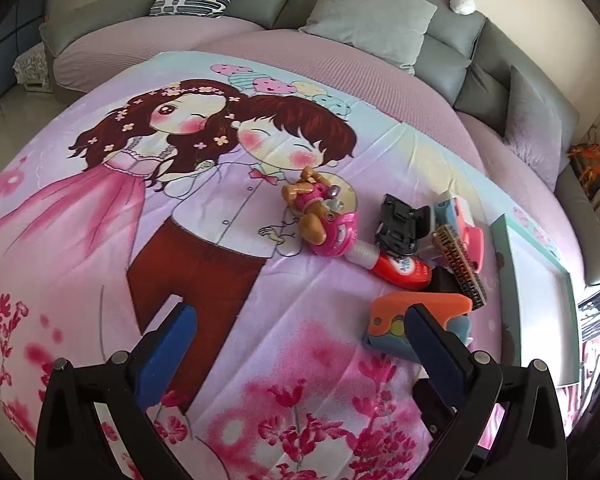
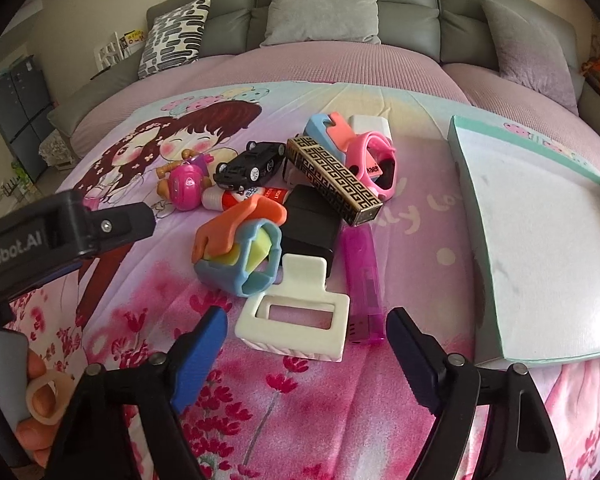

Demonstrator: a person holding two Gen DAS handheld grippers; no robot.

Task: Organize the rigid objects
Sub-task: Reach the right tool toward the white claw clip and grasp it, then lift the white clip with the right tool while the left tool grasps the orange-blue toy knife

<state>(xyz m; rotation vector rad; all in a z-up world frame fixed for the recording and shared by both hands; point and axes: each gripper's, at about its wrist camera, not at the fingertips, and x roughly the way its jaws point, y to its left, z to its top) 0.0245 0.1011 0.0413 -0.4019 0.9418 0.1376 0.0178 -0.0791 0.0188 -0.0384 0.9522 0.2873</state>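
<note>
Right wrist view, near field: the right claw [image 2: 302, 354] is spread wide and holds nothing. The white hair clip [image 2: 294, 316] lies between its fingers on the bedspread [image 2: 260, 400], not touched. The purple lighter [image 2: 363, 280] lies just beside the clip at 2 o'clock, and the blue-and-orange clip [image 2: 240, 246] at 11 o'clock.

Middle field: a black box [image 2: 310, 226], the gold patterned box [image 2: 332, 176], a toy car [image 2: 250, 164], a pink watch [image 2: 374, 164] and a pink doll toy [image 2: 184, 184] are heaped together, several touching. The shallow tray [image 2: 532, 136] lies at 2 o'clock, apart from the heap, nothing seen in it.

Left wrist view: the left claw [image 1: 300, 344] is likewise spread and holds nothing; the orange clip lies just beside its right finger.

Risks, judged: the white clip is hollow and curved, so a closing grip could pinch only one wall and tilt it. The lighter could be caught or nudged by the right finger. The soft bedspread may be snagged by a low approach.
</note>
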